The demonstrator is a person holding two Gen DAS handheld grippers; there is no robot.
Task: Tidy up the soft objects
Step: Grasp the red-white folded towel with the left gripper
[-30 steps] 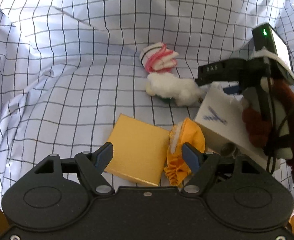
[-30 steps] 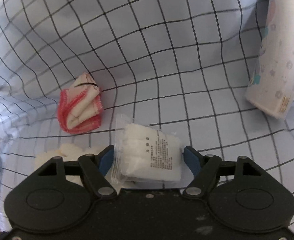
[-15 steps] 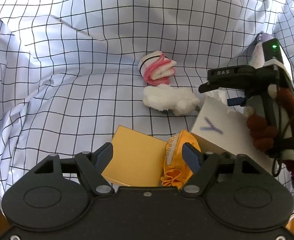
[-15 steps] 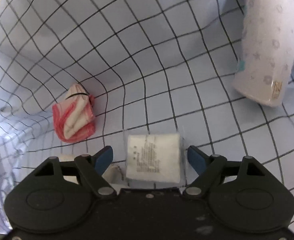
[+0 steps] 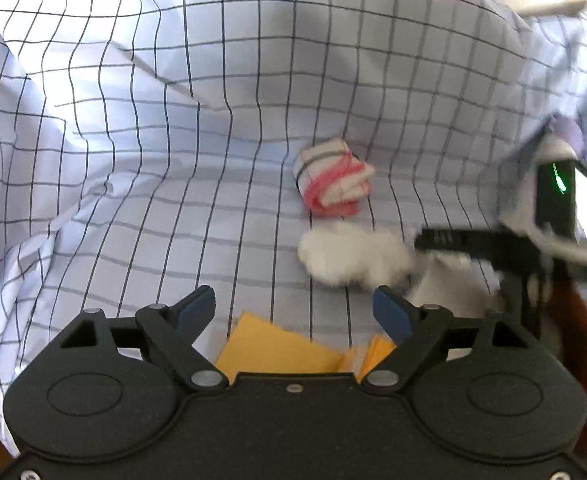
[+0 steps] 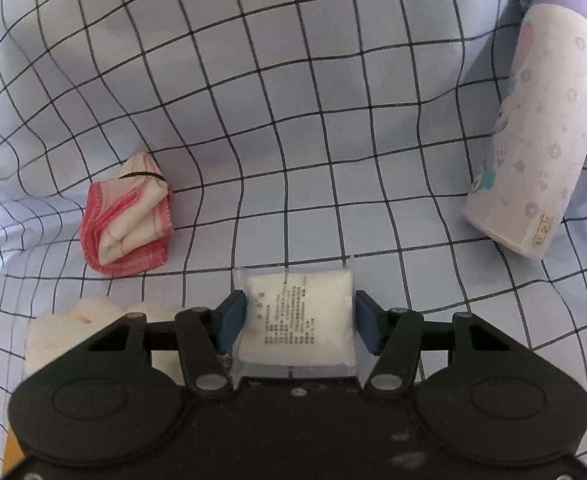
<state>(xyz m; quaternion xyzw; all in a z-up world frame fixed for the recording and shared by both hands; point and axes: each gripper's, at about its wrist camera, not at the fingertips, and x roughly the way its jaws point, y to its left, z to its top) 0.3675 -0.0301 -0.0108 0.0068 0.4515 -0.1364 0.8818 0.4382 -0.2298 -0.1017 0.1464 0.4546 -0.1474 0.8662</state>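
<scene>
In the right wrist view my right gripper (image 6: 299, 318) is closing, and its blue pads touch both sides of a clear packet of white cotton pads (image 6: 297, 320) on the checked cloth (image 6: 293, 120). A folded pink-edged cloth (image 6: 129, 232) and a white fluffy wad (image 6: 85, 316) lie to its left. In the left wrist view my left gripper (image 5: 293, 300) is opening with nothing between its fingers. It hangs over the checked cloth, short of the white wad (image 5: 353, 256) and the pink-edged cloth (image 5: 333, 184). A yellow card (image 5: 277, 348) and orange fabric (image 5: 373, 354) sit just under it.
A purple-and-white printed pack (image 6: 541, 140) lies at the far right. In the left wrist view the right gripper's body (image 5: 473, 240) and a reddish-brown sleeve (image 5: 585, 340) fill the right side. The checked cloth rises in folds at the back and left.
My right jaws came in onto the cotton packet. My left jaws widened, and the yellow card and orange fabric slid down under them. The white box has left the left view.
</scene>
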